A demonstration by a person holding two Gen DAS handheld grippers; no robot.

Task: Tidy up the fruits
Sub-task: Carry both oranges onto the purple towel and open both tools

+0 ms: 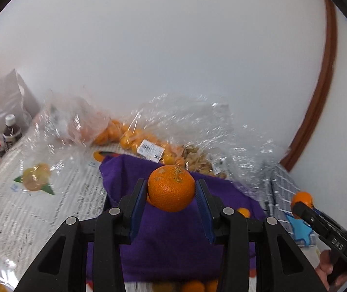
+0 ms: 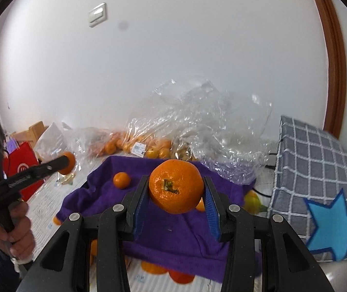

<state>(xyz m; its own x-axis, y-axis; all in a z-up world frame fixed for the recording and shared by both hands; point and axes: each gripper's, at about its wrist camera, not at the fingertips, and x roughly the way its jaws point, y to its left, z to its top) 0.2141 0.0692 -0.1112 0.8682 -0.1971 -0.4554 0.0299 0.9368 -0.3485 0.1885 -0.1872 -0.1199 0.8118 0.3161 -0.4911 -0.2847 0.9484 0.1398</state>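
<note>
My left gripper [image 1: 171,189] is shut on an orange mandarin [image 1: 171,187] and holds it above a purple cloth [image 1: 168,241]. My right gripper [image 2: 175,192] is shut on another mandarin [image 2: 176,185], stem toward the camera, above the same purple cloth [image 2: 173,238]. The left gripper also shows in the right wrist view [image 2: 63,164], holding its mandarin at the left. The right gripper shows at the right of the left wrist view [image 1: 300,203]. A small mandarin [image 2: 121,180] lies on the cloth. Clear bags of mandarins [image 1: 134,138] lie behind the cloth.
Crumpled clear plastic [image 2: 210,121] is piled at the back by the white wall. A grey checked cushion with a blue star [image 2: 319,194] stands at the right. A red bag [image 2: 24,168] and a bottle [image 1: 11,131] stand at the left. Loose mandarins [image 2: 154,267] lie at the cloth's front edge.
</note>
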